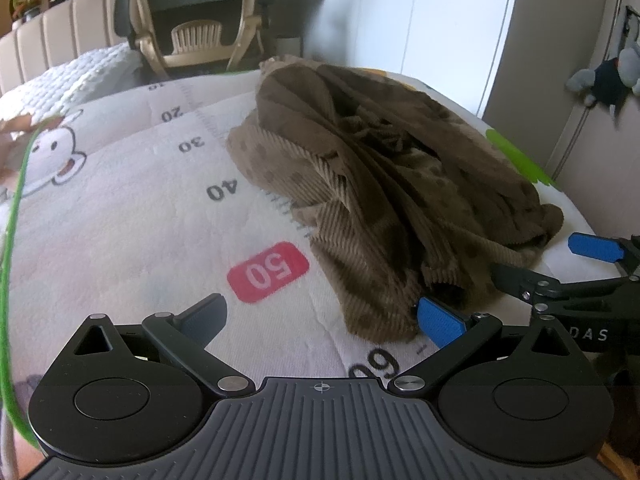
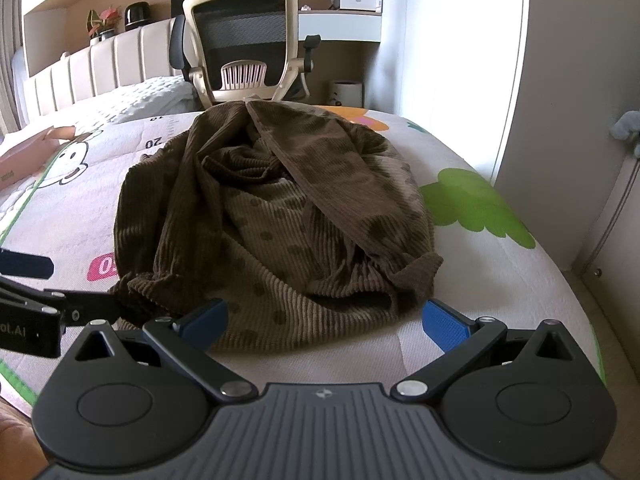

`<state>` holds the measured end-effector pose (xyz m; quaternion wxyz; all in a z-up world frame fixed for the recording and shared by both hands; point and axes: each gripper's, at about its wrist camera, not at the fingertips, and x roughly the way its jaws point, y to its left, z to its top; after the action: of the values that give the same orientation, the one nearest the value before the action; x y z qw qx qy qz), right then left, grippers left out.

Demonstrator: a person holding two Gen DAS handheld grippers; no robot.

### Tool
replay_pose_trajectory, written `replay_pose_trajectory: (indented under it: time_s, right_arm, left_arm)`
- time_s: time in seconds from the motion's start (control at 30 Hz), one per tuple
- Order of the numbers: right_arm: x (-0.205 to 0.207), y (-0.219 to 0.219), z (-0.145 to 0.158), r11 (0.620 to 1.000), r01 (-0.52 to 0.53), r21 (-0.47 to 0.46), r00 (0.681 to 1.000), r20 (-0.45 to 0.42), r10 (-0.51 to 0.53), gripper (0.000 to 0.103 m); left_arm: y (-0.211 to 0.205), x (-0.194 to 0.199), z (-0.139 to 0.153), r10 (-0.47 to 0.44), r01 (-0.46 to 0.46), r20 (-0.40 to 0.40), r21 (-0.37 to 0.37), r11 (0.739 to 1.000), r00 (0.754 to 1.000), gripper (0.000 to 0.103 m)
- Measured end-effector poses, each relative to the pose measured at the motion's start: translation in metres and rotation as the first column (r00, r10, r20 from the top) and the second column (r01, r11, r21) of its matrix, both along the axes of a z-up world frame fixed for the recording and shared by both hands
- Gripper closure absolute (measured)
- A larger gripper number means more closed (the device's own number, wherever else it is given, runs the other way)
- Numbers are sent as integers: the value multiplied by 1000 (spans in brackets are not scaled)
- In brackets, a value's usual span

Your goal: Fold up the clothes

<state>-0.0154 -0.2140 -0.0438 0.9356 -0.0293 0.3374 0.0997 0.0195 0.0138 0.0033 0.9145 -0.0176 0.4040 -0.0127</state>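
Garment (image 2: 272, 208) crumpled in heap on mat (image 2: 500, 280), unfolded. Left gripper (image 1: 320, 320), right gripper (image 2: 324, 320) both spread at near hem, empty. Judgement: pinch single layer at separate corners, lift, spread flat before folding.

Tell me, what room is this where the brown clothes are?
Most likely a bedroom. The crumpled brown garment lies on a bed with a cartoon-printed cover, a padded headboard stands behind a white pillow, and an office chair sits by a desk.
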Motion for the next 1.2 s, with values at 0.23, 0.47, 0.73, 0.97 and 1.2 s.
replay_pose_trajectory:
  time_s: [0.23, 0.47, 0.73, 0.97, 1.2]
  right_arm:
    - [47, 0, 33, 1000, -24, 10, 995, 99, 23, 0]
    - [156, 1, 20, 979, -43, 202, 999, -11, 46, 0]
    - [196, -15, -20, 932, 38, 361, 990, -143, 15, 0]
    - [208, -9, -4, 961, -65, 267, 983, -150, 108, 0]
    - [219, 4, 20, 989, -136, 61, 981, 145, 126, 9]
  left_arm:
    - [21, 52, 4, -18, 19, 7, -46, 999, 1000, 0]
    - [48, 119, 6, -41, 42, 11, -124, 991, 999, 0]
    - [74, 189, -5, -77, 70, -21, -235, 969, 997, 0]
    - [85, 185, -30, -94, 82, -22, -321, 944, 995, 0]
    - [91, 178, -11, -137, 137, 28, -383, 913, 990, 0]
